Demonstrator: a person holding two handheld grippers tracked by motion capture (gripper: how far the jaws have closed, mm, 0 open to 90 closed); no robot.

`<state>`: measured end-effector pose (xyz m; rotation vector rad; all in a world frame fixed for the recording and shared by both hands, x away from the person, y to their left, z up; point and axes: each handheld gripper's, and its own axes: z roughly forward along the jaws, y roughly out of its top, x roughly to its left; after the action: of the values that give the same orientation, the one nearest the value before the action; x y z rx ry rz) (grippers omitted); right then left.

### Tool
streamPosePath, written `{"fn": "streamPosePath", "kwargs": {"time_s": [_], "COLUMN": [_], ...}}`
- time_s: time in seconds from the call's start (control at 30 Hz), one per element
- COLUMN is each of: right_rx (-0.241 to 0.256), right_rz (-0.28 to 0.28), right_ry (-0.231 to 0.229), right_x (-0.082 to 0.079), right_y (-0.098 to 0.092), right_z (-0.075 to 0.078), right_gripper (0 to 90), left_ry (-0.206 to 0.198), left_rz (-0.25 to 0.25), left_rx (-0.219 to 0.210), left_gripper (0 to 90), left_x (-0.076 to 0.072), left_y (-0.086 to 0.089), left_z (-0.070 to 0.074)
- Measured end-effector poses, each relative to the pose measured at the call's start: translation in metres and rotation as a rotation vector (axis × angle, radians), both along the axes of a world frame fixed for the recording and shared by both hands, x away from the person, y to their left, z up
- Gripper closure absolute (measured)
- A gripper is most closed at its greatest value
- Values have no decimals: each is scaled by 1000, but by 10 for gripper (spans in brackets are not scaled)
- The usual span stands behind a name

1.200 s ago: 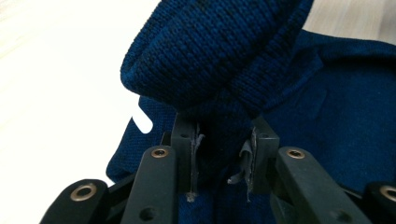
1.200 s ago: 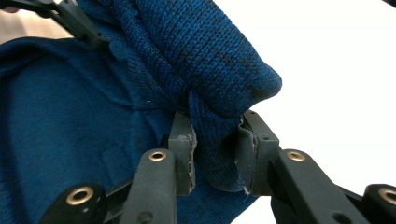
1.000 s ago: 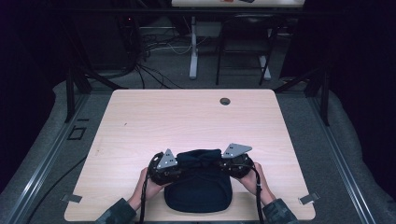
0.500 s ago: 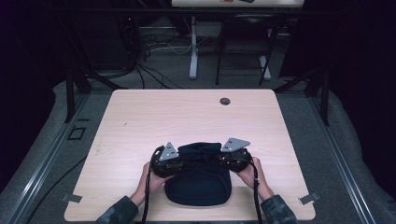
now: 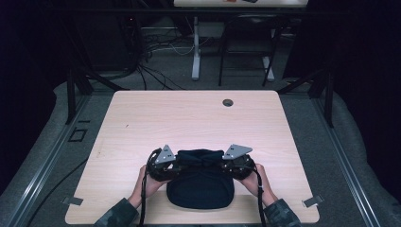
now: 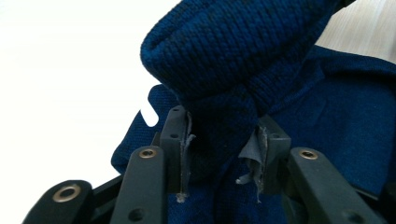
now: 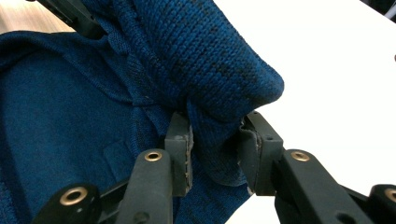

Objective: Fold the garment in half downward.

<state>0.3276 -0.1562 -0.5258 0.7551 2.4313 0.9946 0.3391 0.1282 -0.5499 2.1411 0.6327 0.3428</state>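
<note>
- Table (image 5: pixel 156 118): pale wood, with a dark blue knit garment (image 5: pixel 201 182) lying at its 6 o'clock edge.
- Left gripper (image 5: pixel 177 165): clamped on the garment's rolled edge at 9 o'clock.
- Right gripper (image 5: pixel 221 165): clamped on the same edge at 3 o'clock.

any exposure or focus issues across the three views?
High view: dim surroundings, table evenly lit, dark garment shows almost no texture. Left gripper view: tabletop blown out white, knit sharp. Right gripper view: tabletop also clipped white, knit weave crisp, near jaw arms slightly soft.
</note>
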Motion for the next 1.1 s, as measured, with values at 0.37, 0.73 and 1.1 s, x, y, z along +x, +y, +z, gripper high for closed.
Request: {"fn": "streamPosePath", "kwargs": {"time_s": [0.37, 0.73, 1.1], "right_rx": [-1, -7, 2], "right_rz": [2, 9, 27], "right_ry": [14, 39, 52], "right_x": [-7, -19, -28], "right_y": [-2, -4, -5], "right_z": [1, 6, 5], "right_gripper": [619, 549, 567], "left_ry": [1, 21, 47], "left_rz": [-3, -14, -18], "left_rx": [4, 15, 32], "left_gripper": [541, 514, 458], "left_x": [-4, -10, -18], "left_y": [7, 11, 17], "left_z": [5, 6, 6]}}
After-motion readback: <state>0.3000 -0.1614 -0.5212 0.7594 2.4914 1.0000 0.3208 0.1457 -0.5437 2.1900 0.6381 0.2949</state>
